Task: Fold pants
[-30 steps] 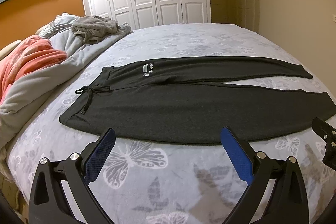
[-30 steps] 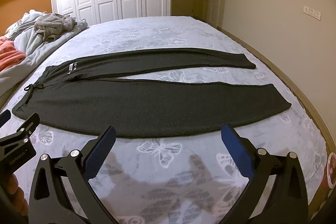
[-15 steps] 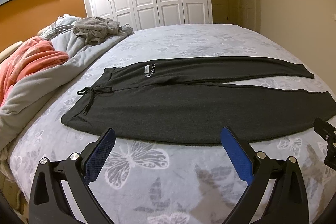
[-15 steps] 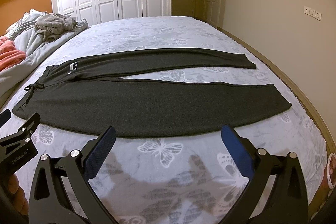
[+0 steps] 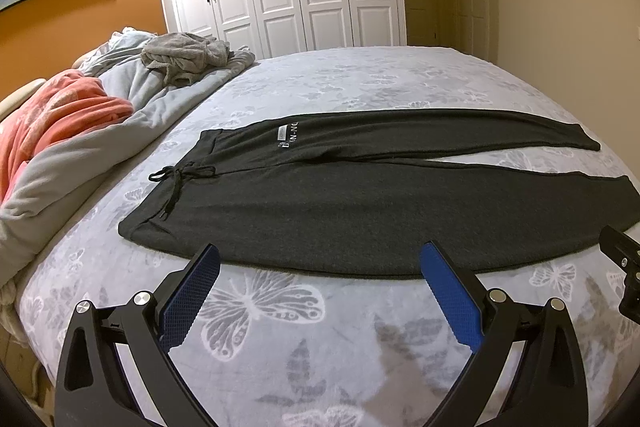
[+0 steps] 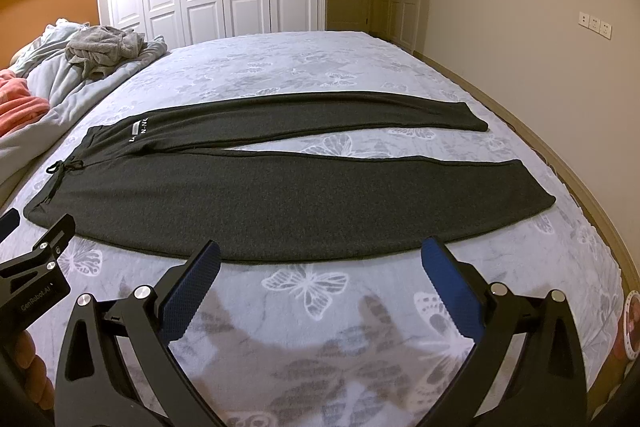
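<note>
The dark pants (image 5: pixel 360 203) lie flat across the bed (image 5: pixel 360 79), long axis running side to side, waistband toward the left edge, the two legs splayed apart. Their near hem sits just ahead of both grippers: left gripper (image 5: pixel 316 291) nearer the waistband, right gripper (image 6: pixel 318 287) nearer the cuffs, both with jaws wide and empty. Compared with a second ago, the left view seems slightly shifted; the pants lie unchanged.

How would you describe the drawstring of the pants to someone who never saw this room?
On the butterfly-print bed lie dark grey pants. At their waistband end, nearest the heaped blankets, sits the black drawstring, the only knotted cord there.
</note>
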`<state>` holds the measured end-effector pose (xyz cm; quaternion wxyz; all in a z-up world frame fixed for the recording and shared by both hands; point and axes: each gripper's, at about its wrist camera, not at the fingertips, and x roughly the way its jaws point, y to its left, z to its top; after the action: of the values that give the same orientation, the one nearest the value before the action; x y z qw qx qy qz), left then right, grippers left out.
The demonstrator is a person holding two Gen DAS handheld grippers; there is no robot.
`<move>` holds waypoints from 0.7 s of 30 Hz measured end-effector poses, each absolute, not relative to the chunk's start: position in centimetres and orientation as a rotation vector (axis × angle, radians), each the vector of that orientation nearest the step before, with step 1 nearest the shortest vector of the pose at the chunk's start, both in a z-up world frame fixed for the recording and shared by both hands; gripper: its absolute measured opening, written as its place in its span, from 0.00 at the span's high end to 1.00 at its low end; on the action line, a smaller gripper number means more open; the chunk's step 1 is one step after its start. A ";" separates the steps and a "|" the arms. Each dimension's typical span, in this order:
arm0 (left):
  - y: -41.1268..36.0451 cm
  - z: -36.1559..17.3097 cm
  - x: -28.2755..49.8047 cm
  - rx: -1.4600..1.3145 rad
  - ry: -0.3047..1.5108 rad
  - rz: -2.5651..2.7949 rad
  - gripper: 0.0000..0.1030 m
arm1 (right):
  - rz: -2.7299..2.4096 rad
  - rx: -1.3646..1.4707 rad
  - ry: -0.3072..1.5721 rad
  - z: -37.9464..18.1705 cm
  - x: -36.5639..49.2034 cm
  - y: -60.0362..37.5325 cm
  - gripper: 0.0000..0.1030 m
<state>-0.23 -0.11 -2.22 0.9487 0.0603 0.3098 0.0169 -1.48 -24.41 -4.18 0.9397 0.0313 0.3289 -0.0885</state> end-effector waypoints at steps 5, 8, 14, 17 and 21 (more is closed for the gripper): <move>-0.1 -2.1 -0.1 0.127 0.625 0.043 0.05 | -0.180 0.065 0.672 -4.2 -1.5 -24.4 0.05; -0.2 -2.1 -0.1 0.127 0.626 0.045 0.05 | -0.181 0.064 0.672 -4.2 -1.5 -24.4 0.05; -0.2 -2.1 -0.1 0.128 0.624 0.043 0.05 | -0.181 0.063 0.672 -4.3 -1.5 -24.5 0.05; -0.2 -2.1 -0.1 0.129 0.624 0.044 0.05 | -0.181 0.063 0.673 -4.2 -1.5 -24.4 0.05; -0.2 -2.2 -0.1 0.129 0.624 0.045 0.05 | -0.180 0.064 0.673 -4.3 -1.5 -24.4 0.05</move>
<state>-0.12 -0.22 -2.16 0.9494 0.0635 0.3069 0.0221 -1.48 -24.44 -4.25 0.9394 0.0313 0.3298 -0.0882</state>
